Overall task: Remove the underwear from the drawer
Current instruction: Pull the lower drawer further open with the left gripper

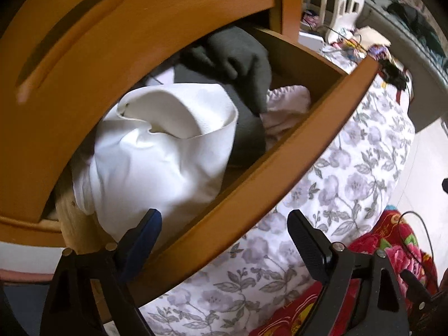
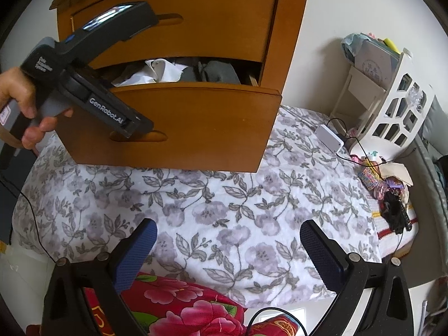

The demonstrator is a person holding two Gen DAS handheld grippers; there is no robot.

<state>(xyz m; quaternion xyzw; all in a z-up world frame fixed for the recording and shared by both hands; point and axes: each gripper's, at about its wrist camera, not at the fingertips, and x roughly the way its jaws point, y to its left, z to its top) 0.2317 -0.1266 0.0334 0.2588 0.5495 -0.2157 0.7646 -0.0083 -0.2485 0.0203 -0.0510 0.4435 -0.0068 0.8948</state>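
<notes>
On my left camera the left tool sits with its fingers apart and empty, straddling the front panel of the open drawer: one finger is inside, just beside the white garment, the other outside over the floral bedspread. That white piece fills the near end of the drawer; behind it lies a dark grey garment, and a pale pink one is tucked against the front panel further along. I cannot tell which of these is the underwear. On my right camera a hand grips the left tool's handle at the drawer's left end, the tool's tip out of sight behind the drawer front. The wooden cabinet stands on the bed. The right tool hangs well back from the drawer above the bedspread, fingers spread wide with nothing between them, and a red flowered cloth lies beneath it. At far right stands a white rack.
</notes>
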